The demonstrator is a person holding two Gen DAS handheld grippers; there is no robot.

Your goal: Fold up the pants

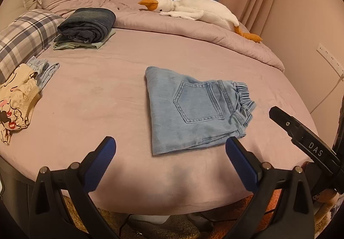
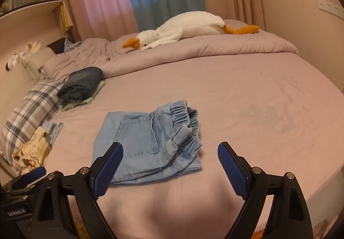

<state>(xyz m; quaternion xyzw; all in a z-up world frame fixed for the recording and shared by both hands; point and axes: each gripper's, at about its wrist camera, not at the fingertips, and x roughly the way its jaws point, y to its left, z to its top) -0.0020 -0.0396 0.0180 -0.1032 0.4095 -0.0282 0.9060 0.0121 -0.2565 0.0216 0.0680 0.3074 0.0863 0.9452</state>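
Observation:
Light blue denim pants (image 1: 193, 108) lie folded into a compact rectangle on the pink bed sheet (image 1: 96, 97), back pocket up, elastic waistband at the right. They also show in the right wrist view (image 2: 146, 146). My left gripper (image 1: 171, 148) is open and empty, held over the bed's near edge just in front of the pants. My right gripper (image 2: 169, 153) is open and empty, just short of the pants' near edge; one of its fingers (image 1: 301, 131) shows at the right of the left wrist view.
A stack of folded dark jeans and green cloth (image 1: 86, 26) sits at the back left beside a plaid pillow (image 1: 23, 37). Patterned and blue garments (image 1: 17, 97) lie at the left edge. A plush goose (image 1: 193, 10) rests on the bunched duvet (image 1: 172, 26) at the back.

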